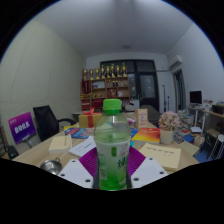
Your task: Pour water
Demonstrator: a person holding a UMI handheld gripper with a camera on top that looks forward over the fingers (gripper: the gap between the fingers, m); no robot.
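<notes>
the clear plastic bottle with a green cap and green label point(112, 140) stands upright right in the middle, between the two fingers of the gripper point(112, 172). the jaws are clamped on it, the purple pads point(135, 160) pressing against its lower sides at left and right. the bottle looks lifted a little above the pale wooden counter point(60, 152), though its base is hidden low between the fingers. on the counter, a yellow sheet of paper point(163, 154) lies to the right of the bottle and a small shiny metal bowl point(50, 165) sits near on the left. farther right a pot of flowers point(169, 124) stands. at the far wall there is a wooden shelf with yellow bottles point(105, 85), and a black office chair point(48, 121) is at the left.
</notes>
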